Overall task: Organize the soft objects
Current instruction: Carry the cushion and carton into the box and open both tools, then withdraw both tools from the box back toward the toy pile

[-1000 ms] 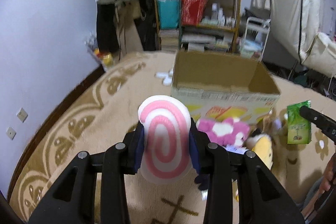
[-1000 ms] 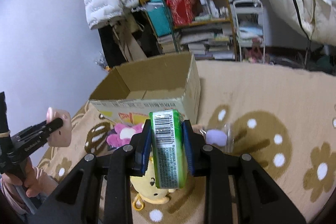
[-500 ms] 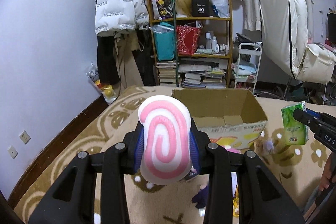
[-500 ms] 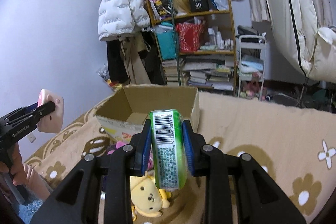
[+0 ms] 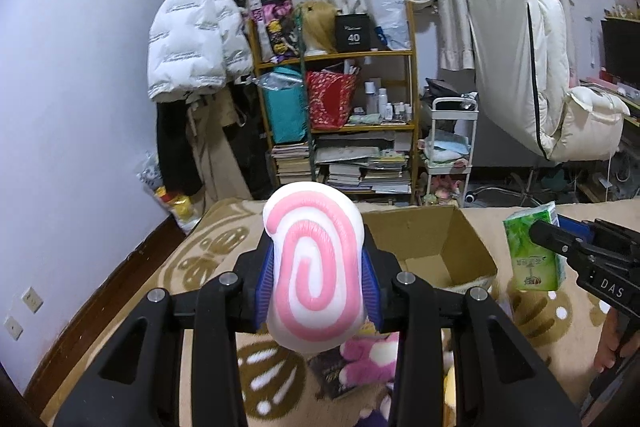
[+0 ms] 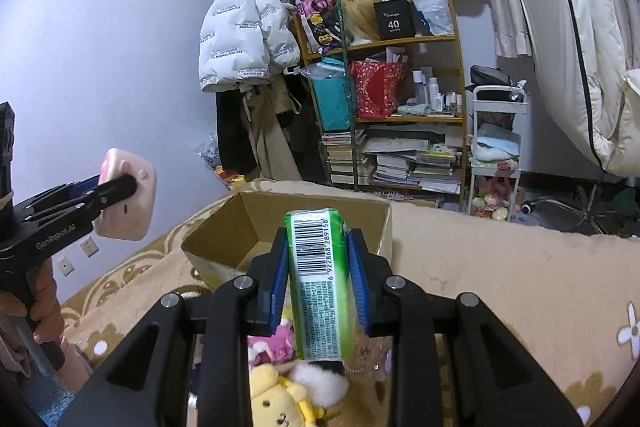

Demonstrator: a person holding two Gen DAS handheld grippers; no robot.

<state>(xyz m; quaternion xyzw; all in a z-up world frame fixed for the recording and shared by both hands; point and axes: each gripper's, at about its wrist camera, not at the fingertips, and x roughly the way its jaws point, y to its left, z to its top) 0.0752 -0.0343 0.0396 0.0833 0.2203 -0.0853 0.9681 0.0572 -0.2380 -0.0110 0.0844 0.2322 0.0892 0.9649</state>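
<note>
Pink-and-white, the swirl cushion (image 5: 316, 267) sits pinched in my left gripper (image 5: 318, 277), its blue pads pressing both flanks, held aloft short of the cardboard box (image 5: 436, 247), presumably for dropping in; its long axis stands upright, swirl face toward my camera; on the right, my right gripper (image 6: 320, 279) squeezes the green tissue pack (image 6: 322, 279) by its sides, also raised before the box; the pack stands on end, barcode facing me; below lie a pink plush (image 6: 272, 343) and a yellow plush (image 6: 276, 403) on the rug (image 6: 500, 267).

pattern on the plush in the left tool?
Pink-and-white spiral swirl on the plush, clearest in the left wrist view.
</note>
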